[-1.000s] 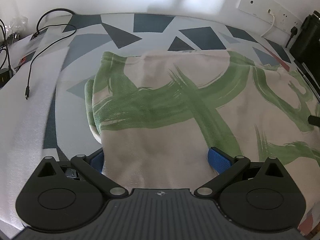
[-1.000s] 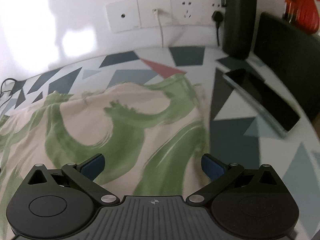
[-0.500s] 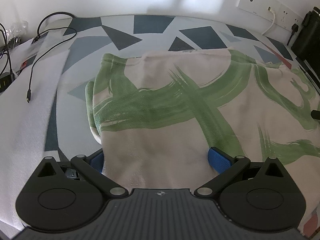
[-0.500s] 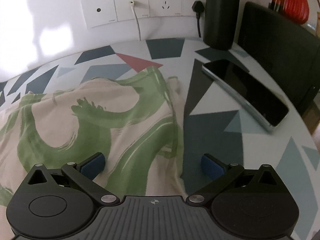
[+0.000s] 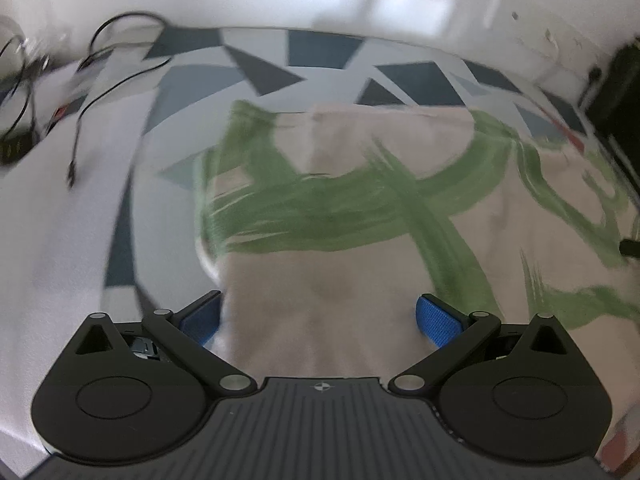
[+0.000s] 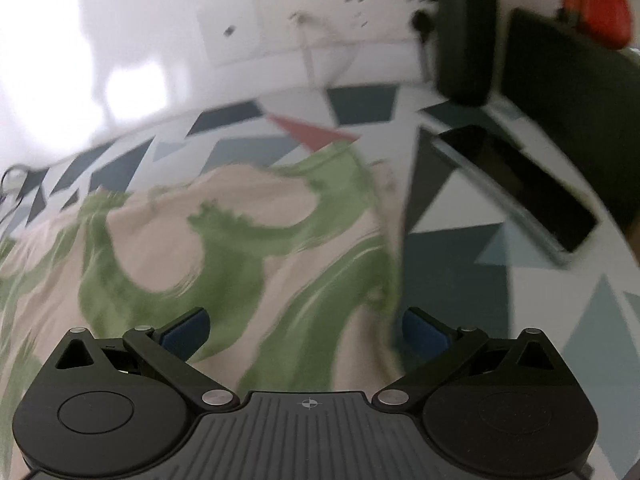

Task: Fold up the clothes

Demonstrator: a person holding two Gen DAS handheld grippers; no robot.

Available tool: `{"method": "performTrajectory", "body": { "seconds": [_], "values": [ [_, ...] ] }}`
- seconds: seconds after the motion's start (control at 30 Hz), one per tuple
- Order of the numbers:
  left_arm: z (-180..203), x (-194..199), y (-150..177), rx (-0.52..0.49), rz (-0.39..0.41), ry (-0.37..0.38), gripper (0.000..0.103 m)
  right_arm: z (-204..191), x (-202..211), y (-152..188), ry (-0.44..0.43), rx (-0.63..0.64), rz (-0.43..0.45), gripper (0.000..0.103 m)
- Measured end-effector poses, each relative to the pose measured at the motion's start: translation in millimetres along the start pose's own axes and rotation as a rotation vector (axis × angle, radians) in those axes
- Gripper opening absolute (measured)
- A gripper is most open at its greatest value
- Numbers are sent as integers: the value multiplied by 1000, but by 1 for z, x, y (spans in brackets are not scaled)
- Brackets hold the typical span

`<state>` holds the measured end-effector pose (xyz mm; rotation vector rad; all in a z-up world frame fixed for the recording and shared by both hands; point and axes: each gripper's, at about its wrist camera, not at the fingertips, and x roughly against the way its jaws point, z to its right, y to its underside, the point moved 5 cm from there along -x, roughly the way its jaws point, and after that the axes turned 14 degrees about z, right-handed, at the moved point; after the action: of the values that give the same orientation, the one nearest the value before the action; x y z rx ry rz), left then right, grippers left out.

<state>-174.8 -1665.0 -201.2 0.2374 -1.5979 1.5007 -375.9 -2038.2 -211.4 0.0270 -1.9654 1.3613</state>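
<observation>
A beige garment with broad green brush strokes point(image 5: 360, 200) lies spread on a table covered in a grey-and-blue triangle cloth point(image 5: 256, 72). My left gripper point(image 5: 318, 316) is open, its blue pads point(image 5: 434, 316) standing wide on either side of the garment's near edge. The same garment point(image 6: 224, 240) fills the left of the right wrist view, its right edge running toward me. My right gripper point(image 6: 306, 334) is open too, straddling that right edge, with cloth lying between the pads. Both views are blurred by motion.
Black cables point(image 5: 80, 96) trail over the table's left side. A dark phone point(image 6: 520, 184) lies to the right of the garment, with a black cylinder point(image 6: 464, 28) and a black panel point(image 6: 572, 92) behind it. Wall sockets point(image 6: 304, 28) sit along the back wall.
Both grippers stay open. The left view has shifted slightly and gone blurry. The right gripper swung right half a second ago and has now swung back left over the garment's right edge.
</observation>
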Motion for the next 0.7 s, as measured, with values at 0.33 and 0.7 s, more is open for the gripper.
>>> {"method": "performTrajectory", "body": {
  "seconds": [0.33, 0.7],
  "values": [
    [-9, 0, 7, -12, 10, -38, 103, -7, -9, 8, -19, 37, -40, 102],
    [16, -9, 4, -2, 2, -9, 102, -50, -10, 15, -77, 116, -60, 102]
  ]
}}
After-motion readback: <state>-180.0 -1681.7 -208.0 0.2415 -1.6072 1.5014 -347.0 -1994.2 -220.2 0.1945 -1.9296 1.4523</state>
